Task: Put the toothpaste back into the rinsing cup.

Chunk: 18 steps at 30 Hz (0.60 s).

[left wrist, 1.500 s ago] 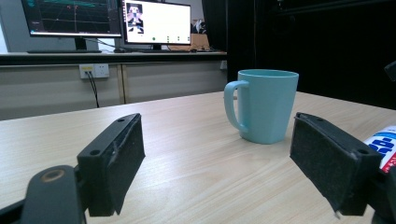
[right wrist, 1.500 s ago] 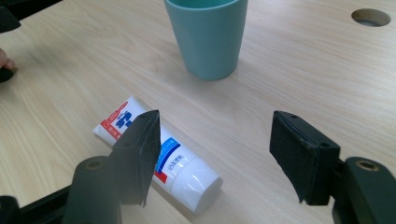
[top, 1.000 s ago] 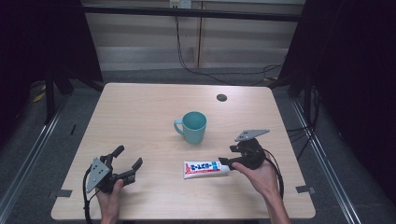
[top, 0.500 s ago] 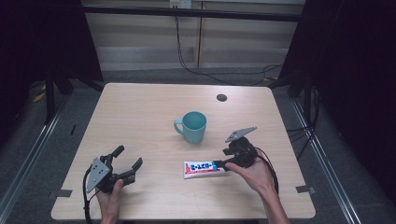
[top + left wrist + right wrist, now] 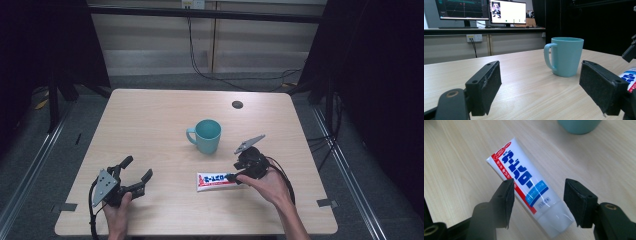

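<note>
Right gripper (image 5: 537, 202) jaws spread wide, straddling the cap end of the white plastic toothpaste tube (image 5: 525, 183), its long axis running left-right; left gripper (image 5: 134, 176) idles released, well apart.

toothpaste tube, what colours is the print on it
White tube with blue lettering, a red side stripe and a light blue band; clearest in the right gripper view.
</note>
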{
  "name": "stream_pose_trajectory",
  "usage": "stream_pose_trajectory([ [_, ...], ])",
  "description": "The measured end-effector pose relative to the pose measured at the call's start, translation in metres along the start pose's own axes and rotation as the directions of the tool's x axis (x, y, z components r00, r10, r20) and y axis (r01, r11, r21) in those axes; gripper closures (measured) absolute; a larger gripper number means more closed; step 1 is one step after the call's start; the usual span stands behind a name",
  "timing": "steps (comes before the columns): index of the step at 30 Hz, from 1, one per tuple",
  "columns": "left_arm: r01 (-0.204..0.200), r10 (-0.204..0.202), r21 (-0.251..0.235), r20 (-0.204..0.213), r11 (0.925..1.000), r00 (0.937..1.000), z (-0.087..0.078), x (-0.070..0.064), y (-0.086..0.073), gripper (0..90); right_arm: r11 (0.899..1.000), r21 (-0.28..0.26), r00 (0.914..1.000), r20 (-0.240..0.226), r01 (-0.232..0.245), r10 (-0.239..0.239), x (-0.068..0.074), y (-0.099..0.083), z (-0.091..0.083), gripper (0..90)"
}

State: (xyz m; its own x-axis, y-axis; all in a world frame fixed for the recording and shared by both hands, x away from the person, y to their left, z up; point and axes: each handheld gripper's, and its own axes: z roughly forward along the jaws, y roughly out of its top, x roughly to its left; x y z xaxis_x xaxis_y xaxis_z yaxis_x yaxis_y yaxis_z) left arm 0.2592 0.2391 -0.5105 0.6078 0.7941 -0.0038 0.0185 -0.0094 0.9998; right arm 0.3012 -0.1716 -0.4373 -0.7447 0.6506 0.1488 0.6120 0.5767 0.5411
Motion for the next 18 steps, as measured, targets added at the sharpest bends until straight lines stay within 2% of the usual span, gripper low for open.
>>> stream_pose_trajectory([
  [7, 0.0, 0.0, 0.0, 0.0, 1.0, 1.0, 0.0, 0.0, 0.0, 17.5, 0.998, 0.057, 0.9992, -0.031, 0.028, -0.026, 0.003, 0.004, 0.014, 43.9],
  [18, 0.0, 0.0, 0.0, 0.0, 1.0, 1.0, 0.0, 0.0, 0.0, 17.6, 0.994, 0.096, 0.9981, -0.02, 0.059, -0.058, 0.002, 0.007, 0.027, 38.9],
])
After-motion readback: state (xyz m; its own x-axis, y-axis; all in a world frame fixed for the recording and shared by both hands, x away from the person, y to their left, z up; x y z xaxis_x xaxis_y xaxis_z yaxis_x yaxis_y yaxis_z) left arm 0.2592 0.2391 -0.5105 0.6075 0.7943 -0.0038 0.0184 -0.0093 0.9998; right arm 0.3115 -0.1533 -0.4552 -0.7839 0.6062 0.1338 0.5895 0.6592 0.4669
